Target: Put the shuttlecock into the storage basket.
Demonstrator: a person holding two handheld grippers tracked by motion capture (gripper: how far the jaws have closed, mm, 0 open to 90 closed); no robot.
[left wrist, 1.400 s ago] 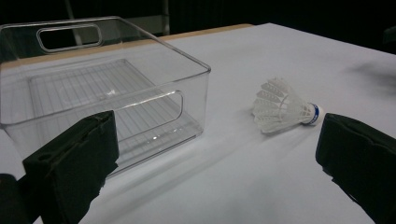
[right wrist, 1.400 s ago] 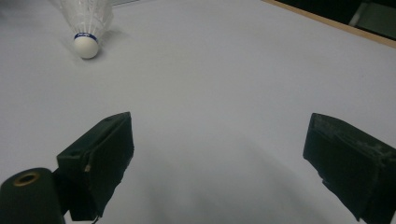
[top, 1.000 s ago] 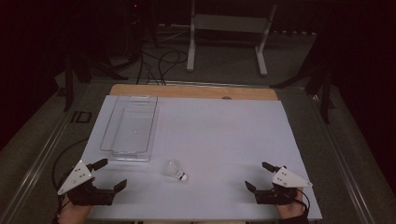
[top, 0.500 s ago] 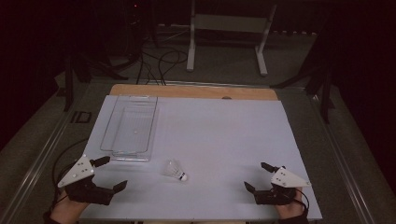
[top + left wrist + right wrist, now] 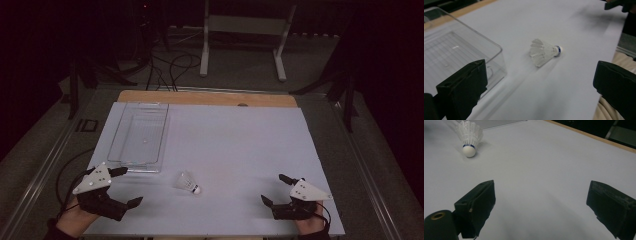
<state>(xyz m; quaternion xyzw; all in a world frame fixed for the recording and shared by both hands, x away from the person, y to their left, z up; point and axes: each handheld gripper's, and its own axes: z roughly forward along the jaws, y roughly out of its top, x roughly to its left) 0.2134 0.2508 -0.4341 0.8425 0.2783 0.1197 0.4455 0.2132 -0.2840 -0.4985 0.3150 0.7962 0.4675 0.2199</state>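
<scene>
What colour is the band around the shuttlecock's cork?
Blue, on the shuttlecock; clearest in the right gripper view.

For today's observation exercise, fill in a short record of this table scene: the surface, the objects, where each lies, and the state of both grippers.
surface: white table
object 1: shuttlecock, lying on its side, cork toward the person
object 2: clear tray, empty, on the table's left side
left gripper: open, holding nothing, near the tray's near end
right gripper: open, holding nothing, at the near right
contact: neither gripper touches the shuttlecock
</scene>
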